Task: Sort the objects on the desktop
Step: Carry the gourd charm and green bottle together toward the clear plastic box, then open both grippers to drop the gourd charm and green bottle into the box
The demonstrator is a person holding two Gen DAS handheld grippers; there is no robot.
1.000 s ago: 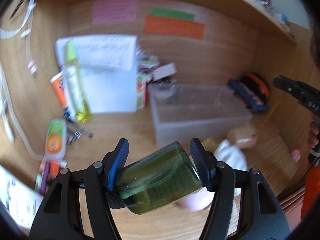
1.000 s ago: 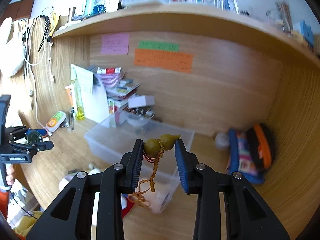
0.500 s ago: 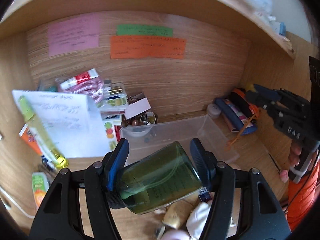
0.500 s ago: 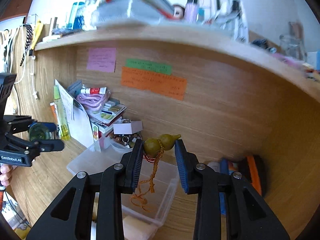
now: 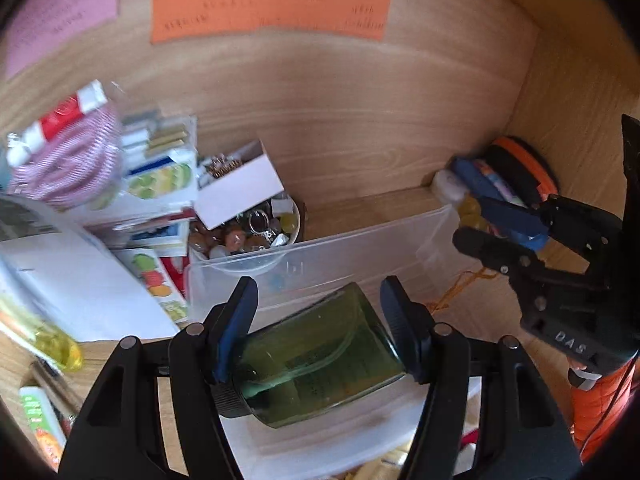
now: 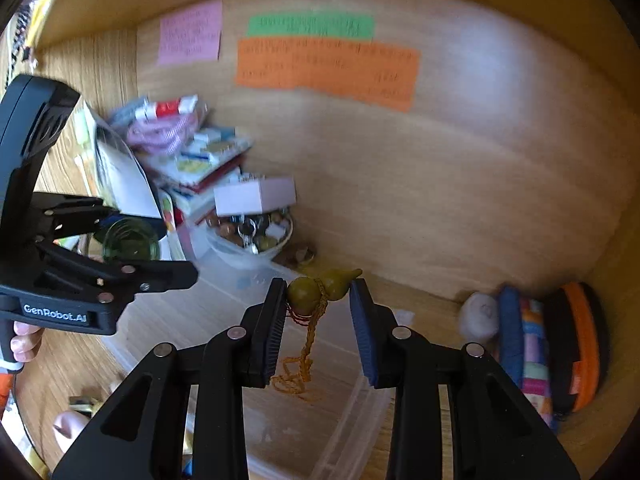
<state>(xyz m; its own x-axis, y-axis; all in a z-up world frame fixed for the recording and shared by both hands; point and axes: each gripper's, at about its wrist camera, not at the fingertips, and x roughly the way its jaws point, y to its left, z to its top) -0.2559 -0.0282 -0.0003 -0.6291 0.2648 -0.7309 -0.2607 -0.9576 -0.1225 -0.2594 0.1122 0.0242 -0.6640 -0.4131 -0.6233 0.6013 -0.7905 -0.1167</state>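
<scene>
My left gripper (image 5: 320, 316) is shut on a dark green glass bottle (image 5: 316, 364), held on its side above a clear plastic bin (image 5: 328, 256). The bottle's round base (image 6: 130, 240) shows between that gripper's fingers in the right wrist view. My right gripper (image 6: 320, 300) is shut on a small olive gourd charm (image 6: 320, 290), whose orange cord (image 6: 300, 364) dangles over the same bin (image 6: 352, 412). In the left wrist view the right gripper (image 5: 476, 224) hangs over the bin's right end, with the gourd mostly hidden.
A bowl of trinkets (image 5: 248, 236) with a white box (image 5: 240, 192) on it sits behind the bin. Stacked packets and books (image 5: 120, 184) crowd the left. A striped pouch and an orange-black case (image 6: 560, 344) lean in the right corner. Sticky notes (image 6: 324, 68) are on the back wall.
Both grippers have travelled in towards the back wall and now hang over the clear bin. Each keeps its grip: bottle in the left, gourd in the right.
</scene>
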